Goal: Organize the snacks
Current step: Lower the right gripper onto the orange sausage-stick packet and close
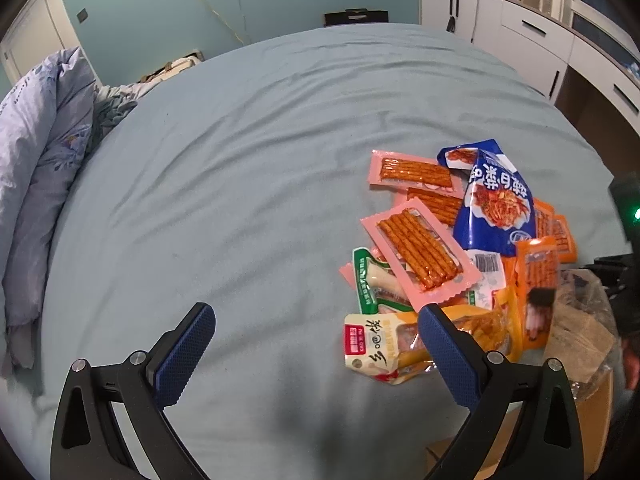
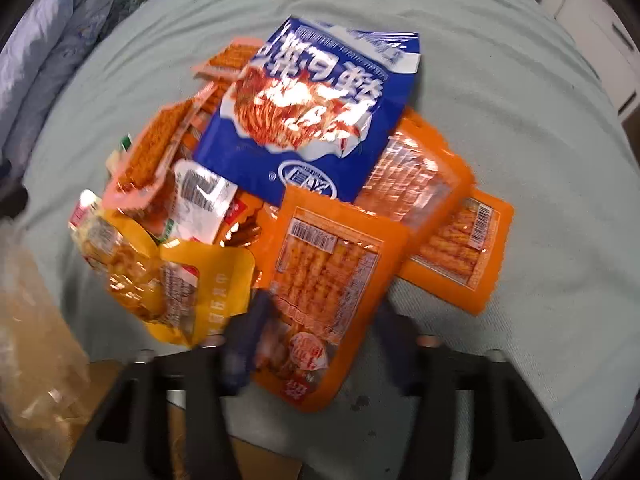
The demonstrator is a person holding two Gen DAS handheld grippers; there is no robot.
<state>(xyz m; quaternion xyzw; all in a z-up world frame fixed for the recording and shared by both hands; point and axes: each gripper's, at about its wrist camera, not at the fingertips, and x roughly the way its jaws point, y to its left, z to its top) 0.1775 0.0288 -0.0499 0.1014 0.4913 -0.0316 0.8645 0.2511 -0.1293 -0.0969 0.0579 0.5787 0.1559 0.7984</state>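
The left hand-held gripper [image 1: 316, 322] is held with its blue pads spread wide above the bed [image 1: 240, 160], nothing between them. The right hand-held gripper [image 2: 324, 344], blurred, is seen astride an orange snack packet [image 2: 328, 280]; whether it pinches cannot be told. Beyond, a snack pile is heaped on the bed, topped by a blue bag [image 2: 308, 128].

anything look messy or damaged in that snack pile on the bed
The snack packets lie in a jumbled, overlapping heap on the bed sheet, none lined up. The blue bag on top is crumpled at its top edge. No spilled food shows.
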